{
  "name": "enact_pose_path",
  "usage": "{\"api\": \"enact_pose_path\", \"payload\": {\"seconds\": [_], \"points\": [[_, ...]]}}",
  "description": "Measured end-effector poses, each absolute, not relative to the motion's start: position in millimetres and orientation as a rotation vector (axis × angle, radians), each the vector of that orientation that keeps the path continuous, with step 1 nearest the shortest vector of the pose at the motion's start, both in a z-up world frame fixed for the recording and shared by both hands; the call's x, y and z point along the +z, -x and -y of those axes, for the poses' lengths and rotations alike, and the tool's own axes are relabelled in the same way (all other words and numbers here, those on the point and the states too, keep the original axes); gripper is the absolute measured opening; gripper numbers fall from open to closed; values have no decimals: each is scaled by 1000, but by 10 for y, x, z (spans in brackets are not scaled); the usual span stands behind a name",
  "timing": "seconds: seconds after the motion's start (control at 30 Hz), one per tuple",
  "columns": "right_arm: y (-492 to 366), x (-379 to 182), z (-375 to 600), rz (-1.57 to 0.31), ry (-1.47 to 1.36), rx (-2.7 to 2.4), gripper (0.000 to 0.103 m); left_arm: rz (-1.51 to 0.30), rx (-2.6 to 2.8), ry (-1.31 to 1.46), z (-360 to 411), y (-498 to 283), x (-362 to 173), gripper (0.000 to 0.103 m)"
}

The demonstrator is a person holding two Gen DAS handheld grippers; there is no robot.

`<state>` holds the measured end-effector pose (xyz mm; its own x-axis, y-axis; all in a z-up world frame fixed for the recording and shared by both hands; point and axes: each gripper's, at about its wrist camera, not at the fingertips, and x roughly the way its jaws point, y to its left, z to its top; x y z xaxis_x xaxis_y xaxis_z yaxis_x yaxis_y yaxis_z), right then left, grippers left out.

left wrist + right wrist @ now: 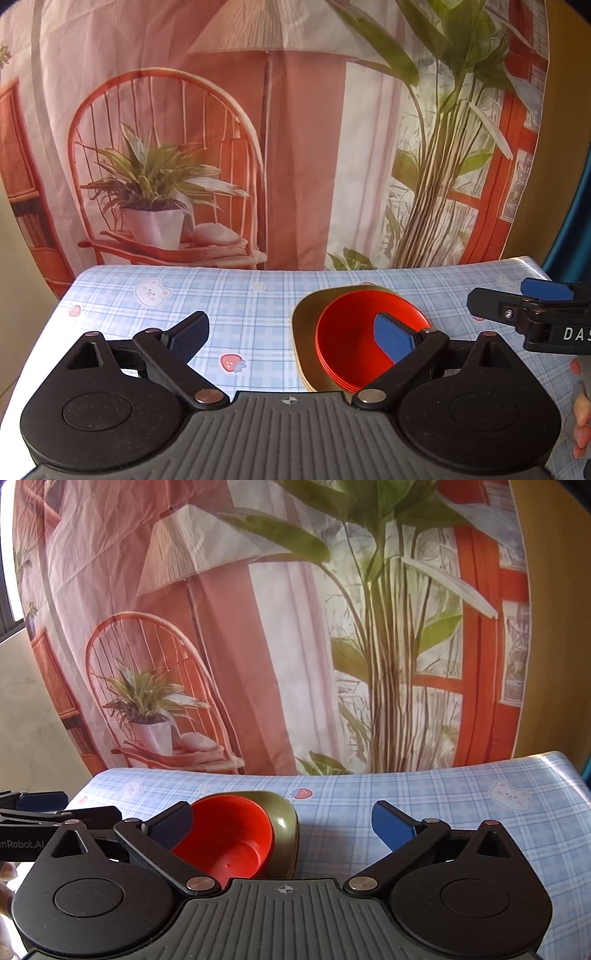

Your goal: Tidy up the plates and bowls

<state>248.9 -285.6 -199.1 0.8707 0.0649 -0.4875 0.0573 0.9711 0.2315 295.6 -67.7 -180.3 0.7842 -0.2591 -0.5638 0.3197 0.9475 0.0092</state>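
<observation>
Fingers on the left gripper [291, 338] stand spread wide and hold nothing, its right blue pad hanging in front of the red bowls [351, 339]; the right gripper [282, 825] is likewise spread and empty, its left finger just beside the same stack. Those red bowls, nested together, sit inside olive-gold plates [304, 325] on the checked tablecloth [240, 306], roughly mid-table between the 2 tools. With everything apparently gathered in 1 pile, the sorting looks close to done. Risk now, I judge, lies in withdrawal: a pad catching the bowl rim could tip or drag the nest, and the glossy cloth may let the plates slide. Both grippers flank the stack closely, so they could knock each other. Open cloth lies left and right; the table's far edge meets the printed backdrop [258, 129], well behind the stack.
</observation>
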Motion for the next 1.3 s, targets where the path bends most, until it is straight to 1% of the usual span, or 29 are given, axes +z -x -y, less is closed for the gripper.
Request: {"api": "enact_pose_path", "payload": {"seconds": [0.13,0.57,1.03,1.3], "points": [[-2324,-1818,2871,-487,-199,-26,103,-553,-279,-79,556,-2836,-1641,103],[-1747,-1336,2762,-412,-119,-92,103,-445,-160,-191,435,-2240,-1185,103],[-866,-721,2608,-332,-120,-65,103,-358,-163,-121,209,-1319,-606,103],[-318,-522,2453,-289,-112,-71,103,-339,-126,-79,57,-837,-466,103]]}}
